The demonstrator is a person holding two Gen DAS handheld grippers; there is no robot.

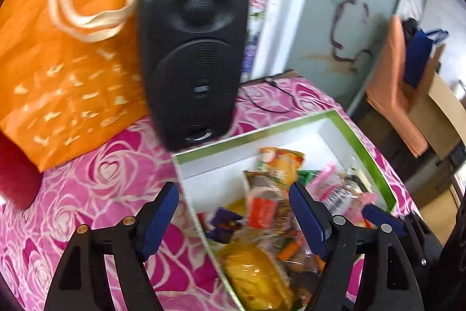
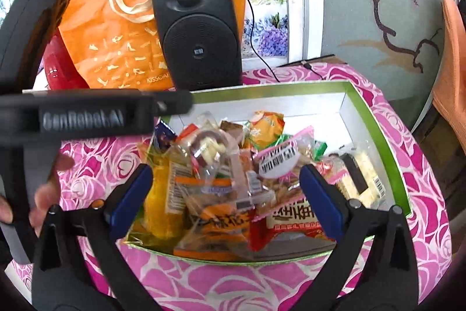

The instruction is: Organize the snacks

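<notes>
A green-rimmed white box (image 1: 247, 136) (image 2: 378, 118) sits on the pink rose cloth, with several snack packets piled in its near half. Among them are a yellow packet (image 1: 256, 276) (image 2: 163, 194), an orange packet (image 1: 281, 165) (image 2: 266, 127), a pink barcoded packet (image 2: 279, 159) and a red packet (image 2: 291, 223). My left gripper (image 1: 234, 212) is open over the box's left wall, nothing between its blue pads. My right gripper (image 2: 225, 191) stands wide open above the pile, its pads clear of the packets. The left gripper's black body (image 2: 84, 118) and a hand (image 2: 43, 194) fill the right wrist view's left side.
A black speaker (image 1: 192, 60) (image 2: 201, 31) stands just behind the box, its cable (image 2: 250, 28) trailing right. An orange tote bag (image 1: 67, 72) (image 2: 116, 42) leans behind it, beside a red object (image 1: 14, 174). Orange cloth (image 1: 390, 83) hangs off to the right, past the table's edge.
</notes>
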